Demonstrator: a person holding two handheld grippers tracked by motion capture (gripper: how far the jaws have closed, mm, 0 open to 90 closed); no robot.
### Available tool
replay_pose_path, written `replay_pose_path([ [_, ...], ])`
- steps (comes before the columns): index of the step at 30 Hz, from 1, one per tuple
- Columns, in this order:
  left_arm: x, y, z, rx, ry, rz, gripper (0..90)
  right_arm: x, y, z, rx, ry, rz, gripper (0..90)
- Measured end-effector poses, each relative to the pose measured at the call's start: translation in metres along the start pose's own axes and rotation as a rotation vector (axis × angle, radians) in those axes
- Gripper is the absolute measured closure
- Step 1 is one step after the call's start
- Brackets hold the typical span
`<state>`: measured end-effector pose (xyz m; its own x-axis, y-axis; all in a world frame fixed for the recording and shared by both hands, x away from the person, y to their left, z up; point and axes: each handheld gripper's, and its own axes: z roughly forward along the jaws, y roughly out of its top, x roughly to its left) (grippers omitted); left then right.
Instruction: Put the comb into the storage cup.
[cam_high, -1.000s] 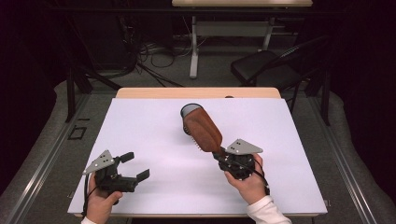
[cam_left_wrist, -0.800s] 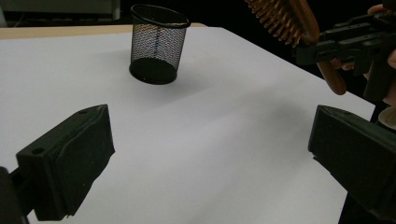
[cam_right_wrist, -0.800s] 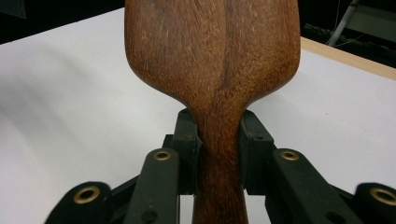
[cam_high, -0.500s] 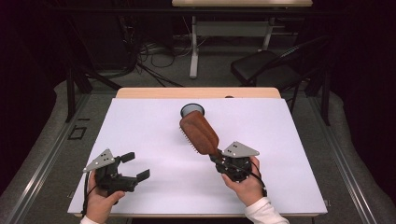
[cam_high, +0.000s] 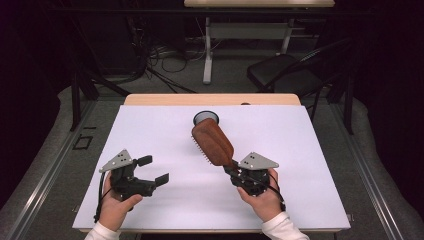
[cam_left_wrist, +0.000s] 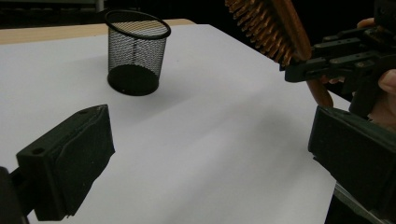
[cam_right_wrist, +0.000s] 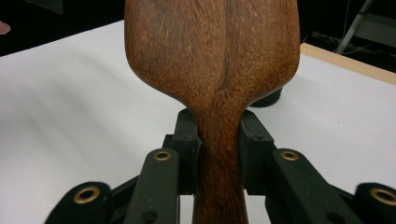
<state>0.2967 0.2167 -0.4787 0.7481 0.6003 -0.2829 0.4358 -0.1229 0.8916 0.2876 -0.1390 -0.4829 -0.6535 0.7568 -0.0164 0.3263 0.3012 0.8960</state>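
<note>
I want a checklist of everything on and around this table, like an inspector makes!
Surface: white table top, wooden strip along its far edge.
Job's things: wooden hairbrush, lifted, bristles facing left; black mesh cup upright beyond it.
Clutter: nothing seen.
Grippers: right hand-held gripper clamps the brush handle; left hand-held gripper open, holding nothing.
Cables: one trails from the left hand-held gripper; a tangle lies on the floor behind.
Surroundings: dark room, chair, another table's legs.

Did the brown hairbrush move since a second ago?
Yes. The hairbrush, clamped by the right gripper, has swung left and toward the person, so the mesh cup behind it is now uncovered.
</note>
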Motion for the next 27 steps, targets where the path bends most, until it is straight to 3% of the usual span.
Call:
replay_pose_path([
  [12,-0.009,0.026,0.023,0.021,-0.041,0.010,0.3,0.000,0.000,-0.003,-0.016,-0.005,0.002,72.3],
  [27,-0.016,0.046,0.036,0.030,-0.077,0.007,0.3,0.001,-0.001,-0.005,-0.020,-0.005,0.001,72.3],
])
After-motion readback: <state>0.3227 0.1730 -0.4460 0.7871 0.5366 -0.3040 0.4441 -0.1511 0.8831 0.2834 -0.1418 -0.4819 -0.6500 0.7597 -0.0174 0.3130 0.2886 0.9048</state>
